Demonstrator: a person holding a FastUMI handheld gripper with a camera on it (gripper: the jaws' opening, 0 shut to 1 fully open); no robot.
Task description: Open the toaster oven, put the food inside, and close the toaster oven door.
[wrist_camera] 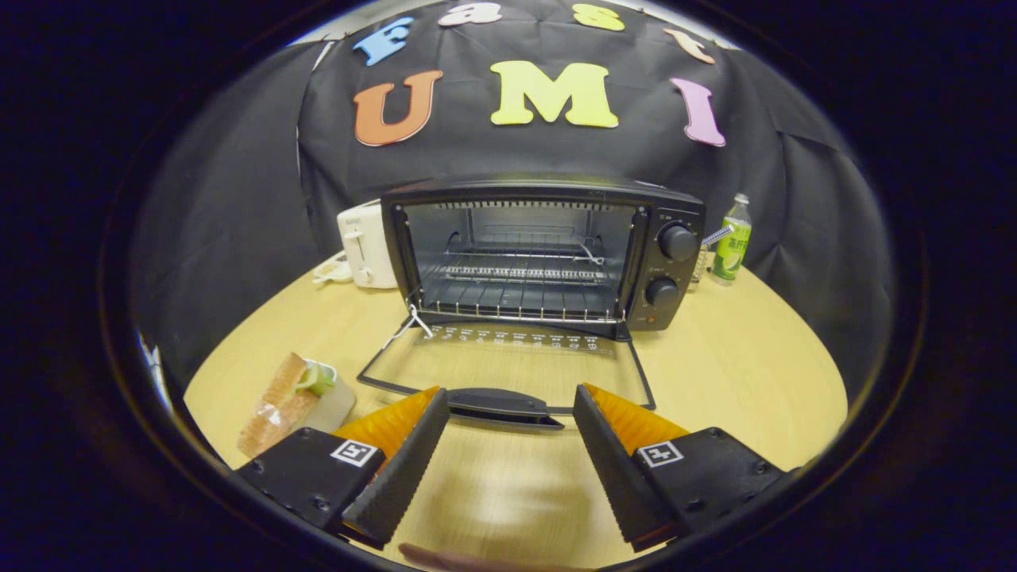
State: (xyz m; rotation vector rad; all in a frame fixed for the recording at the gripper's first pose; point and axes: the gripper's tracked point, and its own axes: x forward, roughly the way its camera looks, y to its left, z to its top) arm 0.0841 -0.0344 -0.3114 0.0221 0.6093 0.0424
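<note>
A black toaster oven [548, 254] stands on the wooden table [739, 373] straight ahead, its glass door [508, 365] folded down flat toward me. Inside, a wire rack [516, 274] is bare. The door's dark handle [500, 405] lies just beyond my fingertips, level with the gap between them. My gripper [508, 413] is open with nothing between its fingers. The food, a wrapped sandwich [290, 401] with green filling, lies on the table to the left of my left finger, beside the door's left edge.
A white pop-up toaster [364, 246] stands left of the oven at the back. A green drink bottle [732, 240] stands right of the oven. Two control knobs [675, 242] sit on the oven's right panel. Black cloth walls close the booth behind.
</note>
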